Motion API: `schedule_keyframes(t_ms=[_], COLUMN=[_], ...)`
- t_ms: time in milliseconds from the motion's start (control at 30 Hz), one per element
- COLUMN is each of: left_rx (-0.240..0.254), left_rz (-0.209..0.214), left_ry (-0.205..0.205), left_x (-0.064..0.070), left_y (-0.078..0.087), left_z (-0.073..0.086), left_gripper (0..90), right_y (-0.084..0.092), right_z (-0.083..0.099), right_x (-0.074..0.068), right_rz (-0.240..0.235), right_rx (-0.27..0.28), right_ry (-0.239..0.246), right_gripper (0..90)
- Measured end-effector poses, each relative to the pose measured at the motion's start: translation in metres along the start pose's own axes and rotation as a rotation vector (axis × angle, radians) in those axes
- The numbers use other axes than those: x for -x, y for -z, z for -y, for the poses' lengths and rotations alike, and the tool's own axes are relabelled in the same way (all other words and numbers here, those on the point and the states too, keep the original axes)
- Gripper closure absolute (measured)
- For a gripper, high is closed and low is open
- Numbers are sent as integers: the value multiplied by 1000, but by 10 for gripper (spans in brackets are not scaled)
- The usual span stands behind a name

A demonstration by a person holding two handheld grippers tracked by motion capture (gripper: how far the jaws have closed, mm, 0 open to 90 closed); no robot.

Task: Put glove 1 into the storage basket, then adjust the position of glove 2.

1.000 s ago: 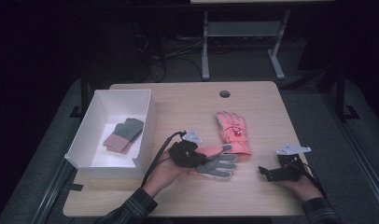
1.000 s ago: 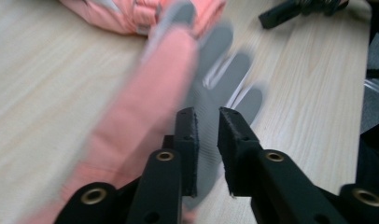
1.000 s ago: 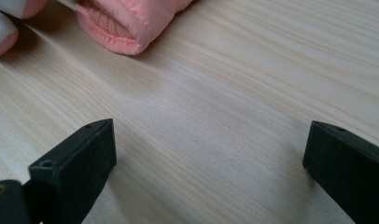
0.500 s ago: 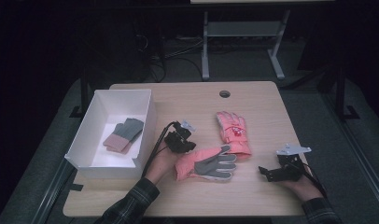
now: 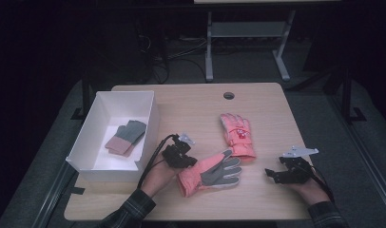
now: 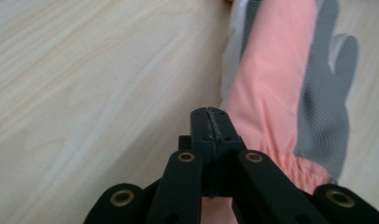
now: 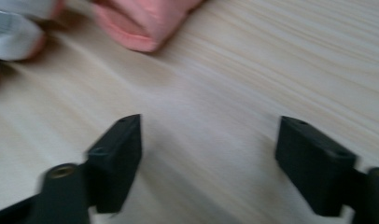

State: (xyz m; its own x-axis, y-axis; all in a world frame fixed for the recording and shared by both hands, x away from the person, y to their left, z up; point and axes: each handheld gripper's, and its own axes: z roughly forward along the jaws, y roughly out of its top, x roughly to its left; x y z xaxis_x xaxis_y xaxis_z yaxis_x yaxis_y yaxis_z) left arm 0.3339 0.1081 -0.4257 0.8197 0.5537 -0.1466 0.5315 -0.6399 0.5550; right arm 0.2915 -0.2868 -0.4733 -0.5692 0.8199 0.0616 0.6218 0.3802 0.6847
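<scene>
The left gripper [image 5: 185,160] sits at the cuff of the near pink glove [image 5: 210,172] on the table [image 5: 191,107], fingers pressed together; whether fabric is pinched is hard to tell. Compared with a second ago it has pulled back off the glove. The right gripper [image 7: 208,161] rests apart with fingers partly spread over bare wood, having just been closing. Beyond lie a second pink glove [image 5: 237,135] and the white box [image 5: 148,124] holding a grey pair [image 5: 126,137].

In the left gripper view the pink-and-grey glove [image 6: 281,93] is cut off at the top edge and its cuff is hidden behind the jaws; whether any fabric is pinched cannot be told. In the right gripper view the picture is motion-blurred; a pink glove cuff [image 7: 141,21] is cut off at the top edge.
</scene>
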Motion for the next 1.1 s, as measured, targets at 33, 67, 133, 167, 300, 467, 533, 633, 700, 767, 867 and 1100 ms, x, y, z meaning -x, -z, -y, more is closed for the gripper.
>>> schedule_keyframes(t_ms=[33,67,133,167,300,467,533,633,700,767,867,1100], left_rx=[11,10,8,8,17,-1,8,-5,1,-3,-7,-10], left_rz=[1,8,16,17,21,27,27,31,36,41,48,73], left_ry=[11,5,4,2,16,7,18,2,14,10,6,11], left_x=[2,1,1,0,0,-3,-2,-2,0,1,5,10], left_y=[1,2,3,3,2,2,1,3,3,4,6,11], left_z=[3,4,6,7,8,9,9,10,12,13,17,28], left_gripper=[897,897,897,897,897,897,898,897,897,897,897,897], right_y=[2,4,6,5,6,2,-4,-14,-16,-21,-26,-39], right_z=[-1,-2,-5,-9,-15,-23,-25,-27,-27,-29,-34,-44], right_x=[-2,-7,-16,-25,-41,-72,-82,-97,-99,-104,-105,-105], right_rz=[-11,-32,-93,-158,-257,-377,-412,-448,-451,-445,-436,-402], right_rx=[5,16,20,26,40,31,17,-24,-28,-39,-41,-36], right_ry=[2,26,29,47,86,146,168,207,215,227,236,233], right_gripper=[373,455,605,778,899,899,899,899,899,899,899,900])
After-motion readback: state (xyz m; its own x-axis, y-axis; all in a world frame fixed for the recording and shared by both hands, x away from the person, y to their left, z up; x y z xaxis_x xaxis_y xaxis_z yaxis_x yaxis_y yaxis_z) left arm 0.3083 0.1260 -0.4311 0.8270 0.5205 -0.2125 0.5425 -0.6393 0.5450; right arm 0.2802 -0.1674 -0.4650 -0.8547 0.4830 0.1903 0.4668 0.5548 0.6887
